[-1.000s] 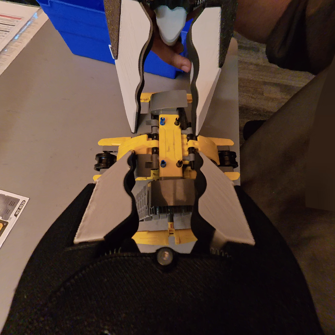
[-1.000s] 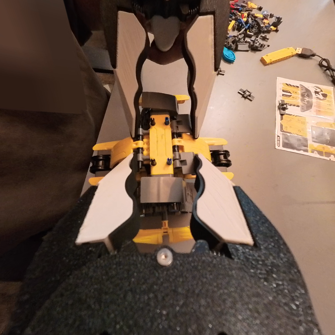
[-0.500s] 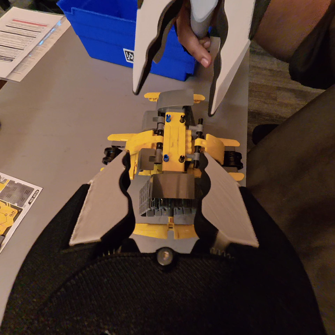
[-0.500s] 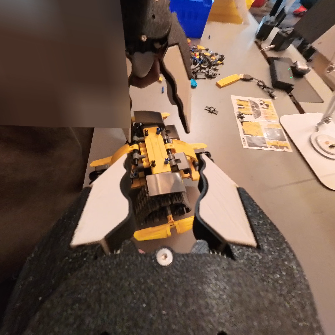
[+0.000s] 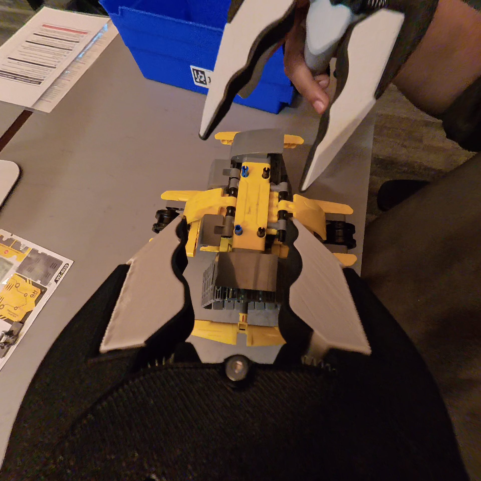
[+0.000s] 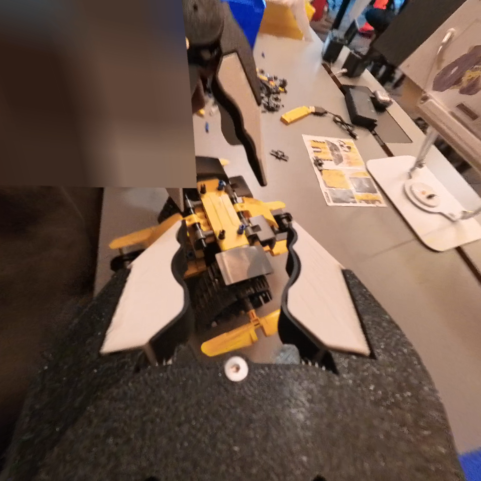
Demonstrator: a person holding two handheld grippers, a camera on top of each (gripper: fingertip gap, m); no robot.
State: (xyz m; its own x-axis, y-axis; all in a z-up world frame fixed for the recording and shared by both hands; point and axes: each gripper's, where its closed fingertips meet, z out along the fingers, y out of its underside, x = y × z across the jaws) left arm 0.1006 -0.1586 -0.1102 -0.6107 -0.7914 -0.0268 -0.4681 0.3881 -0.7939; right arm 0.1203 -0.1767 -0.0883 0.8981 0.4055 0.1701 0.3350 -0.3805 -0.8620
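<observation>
A yellow and grey brick-built vehicle [image 5: 251, 208] with black wheels sits on the grey table [image 5: 104, 169], close to its edge. My left gripper [image 5: 236, 221] is open, its fingers [image 5: 145, 294] standing either side of the vehicle's near end with small gaps. My right gripper [image 5: 253, 161] faces it from the far end, open and raised, with its tips above and beside the vehicle. In the right wrist view the vehicle [image 6: 226, 216] lies between the open right gripper [image 6: 235, 225] fingers. The left gripper [image 6: 220, 190] is partly hidden behind a blurred patch.
A blue bin [image 5: 182, 39] and a printed sheet [image 5: 44, 57] lie beyond the vehicle. A sticker sheet [image 6: 341, 169], a pile of loose pieces [image 6: 270, 88], a yellow part on a cable [image 6: 296, 114], a black box [image 6: 360, 104] and a white lamp base [image 6: 426, 203] are on the table. Across from one pair of fingers to the other is roughly 5 centimetres.
Both grippers have drawn back and up from the vehicle, and their jaws stand slightly wider. The right gripper has lifted clear of the far end and tilted. The vehicle stays on the table.
</observation>
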